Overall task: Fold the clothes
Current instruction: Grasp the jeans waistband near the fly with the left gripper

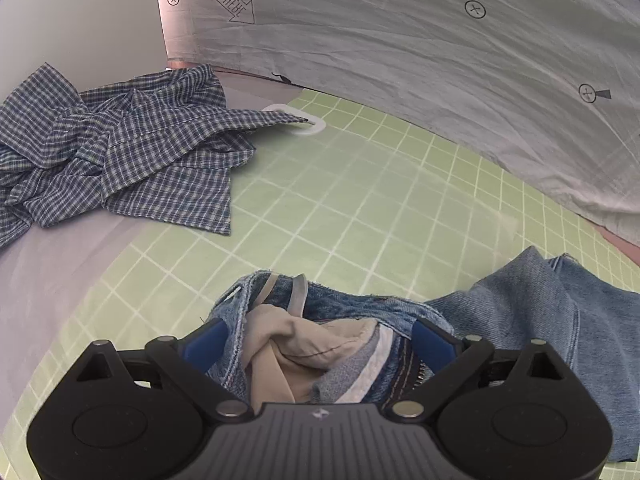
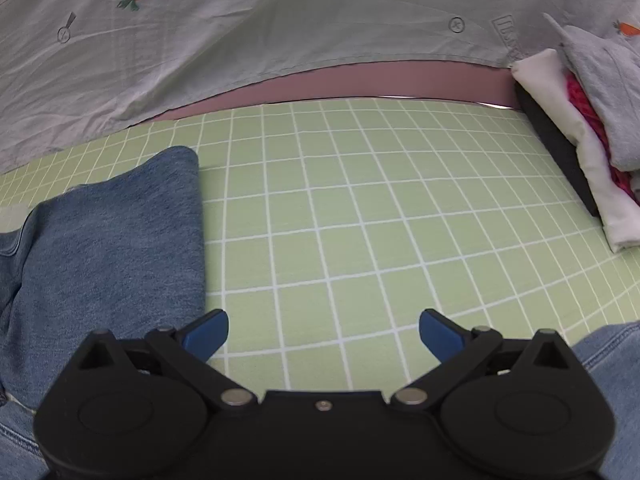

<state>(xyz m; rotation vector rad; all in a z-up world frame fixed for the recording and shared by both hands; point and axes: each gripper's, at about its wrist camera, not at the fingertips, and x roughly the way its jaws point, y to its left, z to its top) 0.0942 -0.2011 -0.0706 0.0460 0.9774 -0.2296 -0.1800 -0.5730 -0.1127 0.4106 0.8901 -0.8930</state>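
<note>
Both jaws spread: jeans bunched between left's, beside right's.

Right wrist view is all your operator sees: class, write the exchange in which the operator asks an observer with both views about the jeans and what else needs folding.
Operator: I see a denim leg beside my open right gripper. Where is the waistband?
Observer: The jeans have their waistband between the left gripper fingers, pocket lining showing.
Operator: Has the left closed on it?
Observer: No, its jaws stand wide, cloth lying between them.
Operator: I see a folded stack on my right. Anything unfolded elsewhere?
Observer: Yes, a crumpled checked shirt lies at the mat's far left edge, partly off it.
</note>
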